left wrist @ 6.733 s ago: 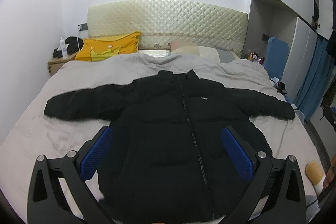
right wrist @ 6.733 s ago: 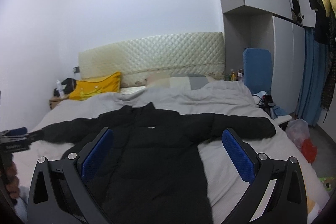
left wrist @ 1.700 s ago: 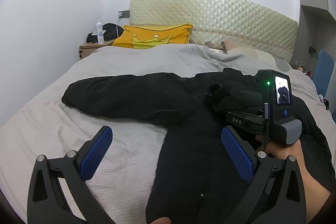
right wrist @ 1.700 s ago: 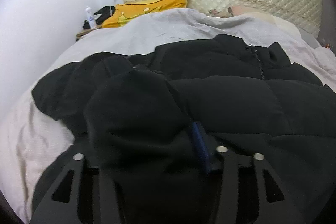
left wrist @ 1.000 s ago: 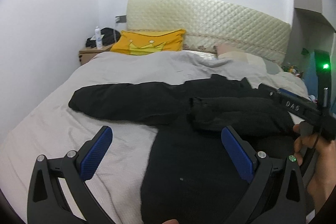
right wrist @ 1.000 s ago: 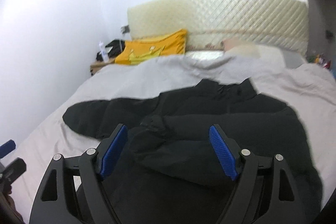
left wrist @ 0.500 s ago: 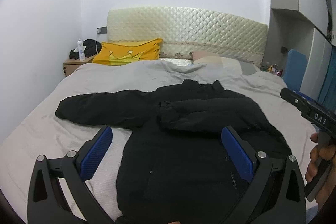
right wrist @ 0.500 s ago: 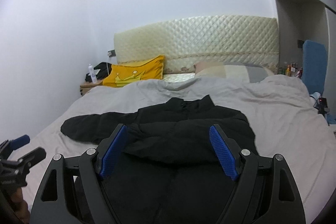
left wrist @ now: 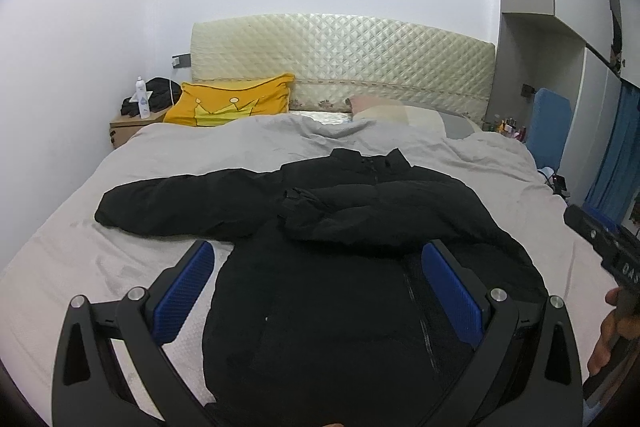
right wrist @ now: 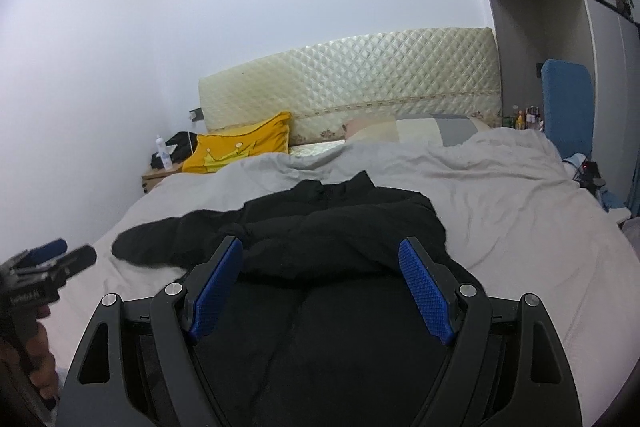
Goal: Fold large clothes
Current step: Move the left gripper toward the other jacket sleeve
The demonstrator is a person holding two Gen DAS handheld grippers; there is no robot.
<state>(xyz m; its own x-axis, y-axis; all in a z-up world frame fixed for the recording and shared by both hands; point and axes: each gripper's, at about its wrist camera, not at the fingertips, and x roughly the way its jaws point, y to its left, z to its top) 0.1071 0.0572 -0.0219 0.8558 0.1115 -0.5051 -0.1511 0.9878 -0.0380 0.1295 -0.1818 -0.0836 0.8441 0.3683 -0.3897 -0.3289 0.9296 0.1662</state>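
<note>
Your puffy black quilted jacket (left wrist: 340, 267) is lying flat on the grey-covered bed (left wrist: 152, 163), collar toward the cream quilted headboard (left wrist: 340, 67). One sleeve is folded across the chest; the other sleeve (left wrist: 180, 203) is stretched out toward the wall side, near the yellow crown-print pillow (left wrist: 228, 103).

Both claws are empty and spread wide — your left gripper (left wrist: 320, 291) hovers over the lower body of the jacket, and your right gripper (right wrist: 320, 291) hangs over the hem end, nothing between the blue pads.

Stuff I'd watch for, just my guess:
- That folded sleeve is fat and springy. Bump the jacket while reaching for the outstretched sleeve and it could flop back open.
- Puffy fill is slippery. Pinch only the outer shell near the cuff and it may slide out mid-swing — bite deeper into the padding.
- Dragging the sleeve instead of lifting it could bunch the bed cover and skew the whole jacket, so the fold lands crooked.
</note>
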